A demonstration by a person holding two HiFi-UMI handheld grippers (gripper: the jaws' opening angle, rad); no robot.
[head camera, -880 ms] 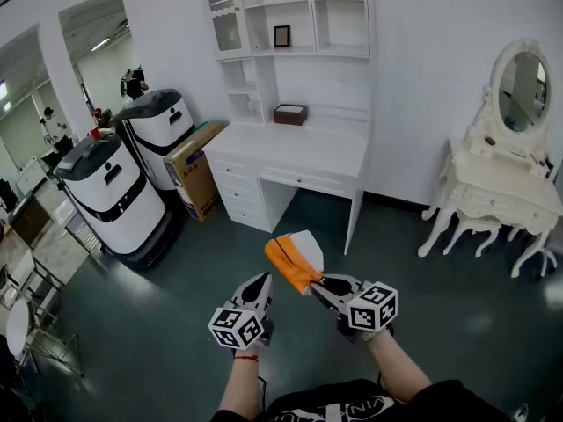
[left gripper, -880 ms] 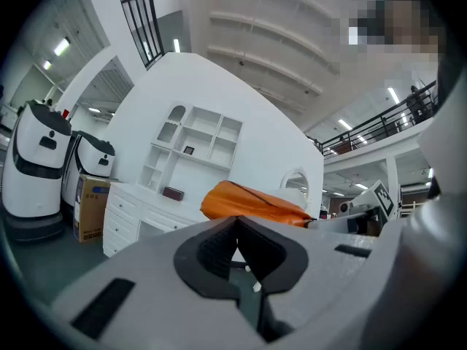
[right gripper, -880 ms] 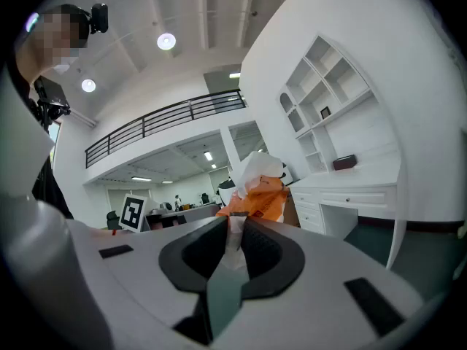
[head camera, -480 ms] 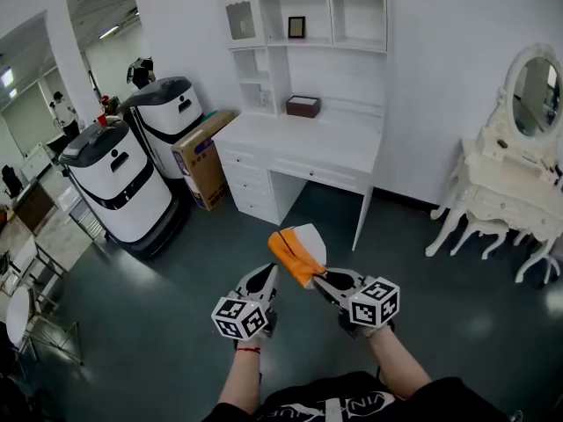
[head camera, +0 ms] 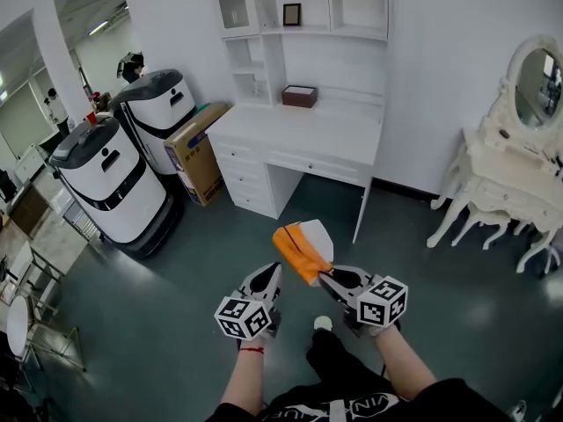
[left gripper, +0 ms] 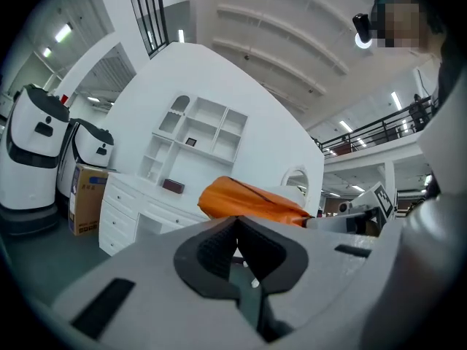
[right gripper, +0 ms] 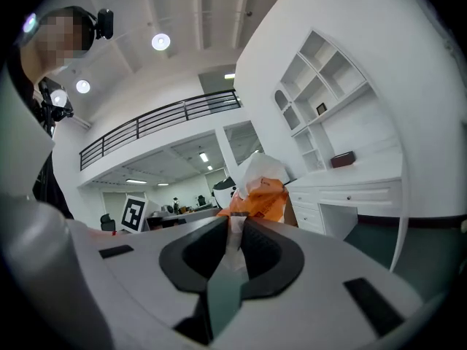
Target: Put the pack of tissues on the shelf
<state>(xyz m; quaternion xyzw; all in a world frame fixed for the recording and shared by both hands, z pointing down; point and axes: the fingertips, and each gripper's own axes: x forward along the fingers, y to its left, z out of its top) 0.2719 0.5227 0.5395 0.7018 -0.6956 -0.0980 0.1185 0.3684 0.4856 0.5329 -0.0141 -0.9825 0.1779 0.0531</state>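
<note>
**A:** Entry one. Locating the pack of tissues (head camera: pixel 302 251)?

**B:** Hanging at centre frame, above the floor (head camera: pixel 176 306) and well apart from the shelf (head camera: pixel 352 33) at upper centre. Jutting up and forward, showing orange to the left and white to the right.

**A:** Logging the hold?

**B:** Being pinched by the right claw (head camera: pixel 324 277), shut on the thin sealed flap at the near end. Clamping only film between the pads and leaving the bulk sticking out ahead. Probably biting there for the flatness, and keeping the body free for sliding onto a board.

**A:** Listing the left claw (head camera: pixel 272 272)?

**B:** Riding just beside the pack, at its lower left, pads pressed together on nothing. Seemingly idling, waiting close by as spare support.

**A:** Describing the destination?

**B:** Standing at the back of the white counter (head camera: pixel 325 134), with most compartments showing bare and a brown box (head camera: pixel 299 96) sitting on the counter below. Judging the stage as carrying, with placing not yet begun.

**A:** Flagging a risk?

**B:** Possibly slipping or swinging, being held by one edge only.
</note>
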